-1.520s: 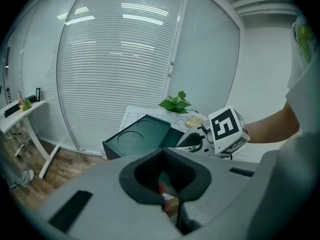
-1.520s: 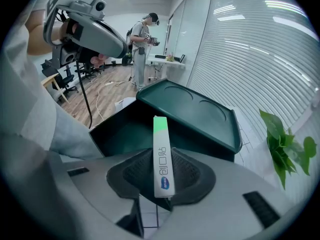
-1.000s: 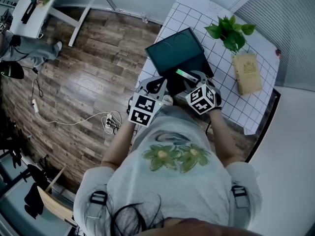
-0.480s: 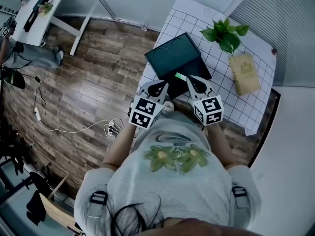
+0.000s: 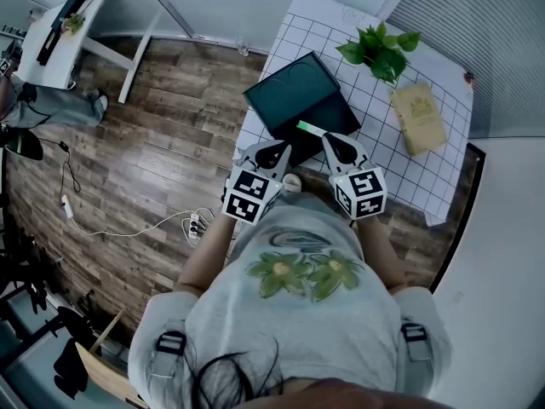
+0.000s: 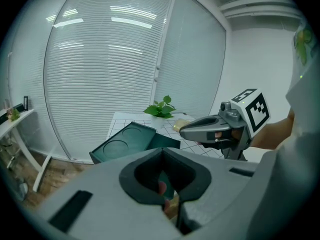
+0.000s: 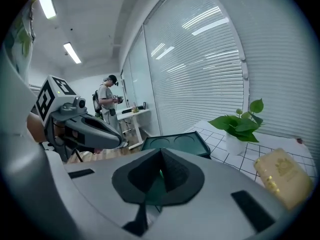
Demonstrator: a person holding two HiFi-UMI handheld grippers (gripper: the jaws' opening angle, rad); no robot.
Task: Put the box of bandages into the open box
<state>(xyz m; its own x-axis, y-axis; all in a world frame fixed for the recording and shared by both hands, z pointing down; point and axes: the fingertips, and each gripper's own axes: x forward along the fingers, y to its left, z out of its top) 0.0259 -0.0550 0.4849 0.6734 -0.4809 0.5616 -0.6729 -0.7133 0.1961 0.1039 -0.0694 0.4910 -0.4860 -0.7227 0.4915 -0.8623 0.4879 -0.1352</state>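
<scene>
Gridded desk [image 5: 375, 118] holds a dark green open box [image 5: 339, 113], its lid [image 5: 289, 92] lying alongside. The bandage box [image 5: 311, 128], green and white, lies inside the open box at its near edge. It sits just ahead of the right claw [image 5: 330, 141], a little left of the tip, not gripped. Right claw's jaws have just been closing and meet with nothing between them. Left claw [image 5: 274, 149] hangs at the desk's near edge, jaws together, empty.
</scene>
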